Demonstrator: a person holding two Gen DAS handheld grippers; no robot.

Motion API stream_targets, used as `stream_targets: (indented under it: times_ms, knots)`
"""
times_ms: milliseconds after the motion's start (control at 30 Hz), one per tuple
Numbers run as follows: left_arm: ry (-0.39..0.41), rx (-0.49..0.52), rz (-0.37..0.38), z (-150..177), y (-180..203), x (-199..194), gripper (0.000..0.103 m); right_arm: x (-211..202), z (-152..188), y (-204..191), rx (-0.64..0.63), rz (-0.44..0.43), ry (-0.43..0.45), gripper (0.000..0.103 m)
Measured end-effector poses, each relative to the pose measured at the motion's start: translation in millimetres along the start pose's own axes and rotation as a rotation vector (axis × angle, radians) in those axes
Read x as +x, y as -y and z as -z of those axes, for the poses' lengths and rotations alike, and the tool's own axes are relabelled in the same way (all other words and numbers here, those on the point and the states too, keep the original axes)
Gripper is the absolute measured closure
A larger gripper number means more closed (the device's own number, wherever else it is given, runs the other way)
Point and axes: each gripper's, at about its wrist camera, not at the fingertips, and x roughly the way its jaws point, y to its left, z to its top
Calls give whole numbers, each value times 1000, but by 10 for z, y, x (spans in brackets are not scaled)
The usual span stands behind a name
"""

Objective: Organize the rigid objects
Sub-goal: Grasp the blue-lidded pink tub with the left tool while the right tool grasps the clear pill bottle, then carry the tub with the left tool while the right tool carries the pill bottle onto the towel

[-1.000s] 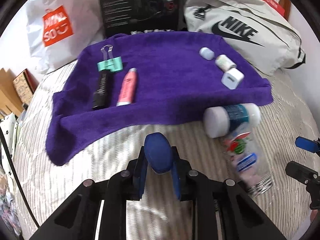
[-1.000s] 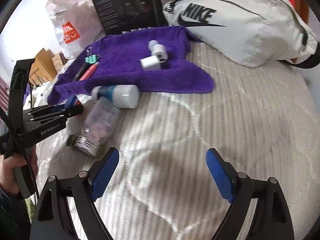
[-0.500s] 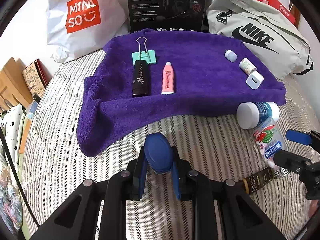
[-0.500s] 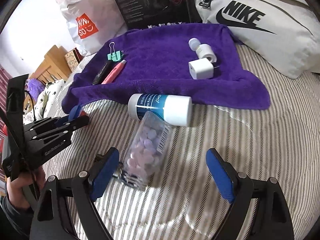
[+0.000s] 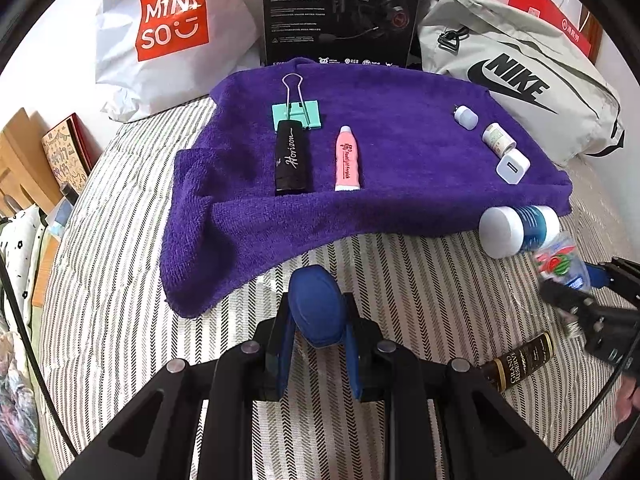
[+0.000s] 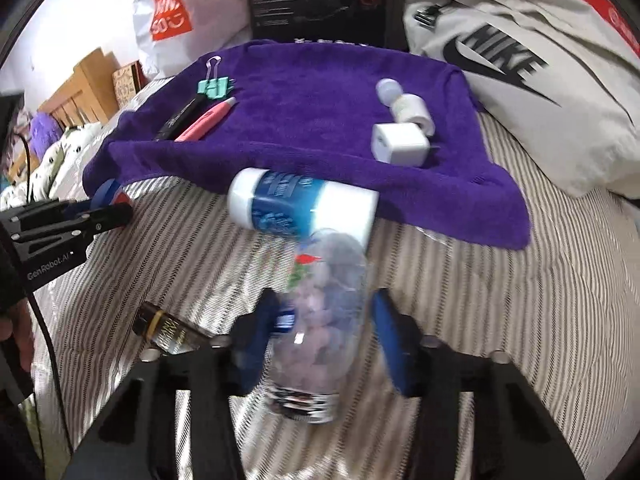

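Clear jar point(image 6: 320, 320): lying on the striped bedspread point(image 6: 500, 320), full of pale tablets, far end touching the blue-label bottle; sits between my right jaws.
Right gripper point(image 6: 326, 332): jaws closing around the jar; frame is blurred, right pad looks just clear of the plastic, so no firm grip.
Left gripper point(image 5: 318, 344): jaws clamped on a dark blue oval object point(image 5: 318, 308), hovering over the bedspread just in front of the towel's near edge.
Blue-label bottle point(image 6: 300, 206): white cap, on its side, against the near edge of the purple towel point(image 6: 320, 128).
Towel, left group: teal binder clip point(image 5: 297, 114), black tube point(image 5: 291, 160), pink tube point(image 5: 349, 160); tubes side by side, clip touching the black tube's far end.
Towel, right group: small white cap-like piece point(image 5: 466, 117), small white jar point(image 5: 498, 140), white charger cube point(image 5: 513, 166), in a row.
Dark mini bottle point(image 5: 520, 362): gold lettering, on the bedspread near the jar's base.
Background: Miniso bag point(image 5: 172, 32), black box point(image 5: 340, 12), Nike bag point(image 5: 520, 80) behind the towel.
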Motion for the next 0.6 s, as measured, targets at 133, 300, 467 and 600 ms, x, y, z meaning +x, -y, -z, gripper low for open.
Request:
stream_targets:
  times_ms: [133, 300, 467, 600]
  knots:
    - [1, 0, 1, -1, -6, 1, 82, -63, 99, 251, 23, 26, -3, 59]
    - [4, 12, -9, -5, 3, 9, 82, -171, 273, 450, 19, 65, -1, 59]
    - [3, 22, -21, -7, 33, 16, 82, -210, 358, 458, 12, 80, 28, 57]
    - [0, 23, -20, -6, 29, 15, 82, -235, 388, 428, -10, 93, 31, 57]
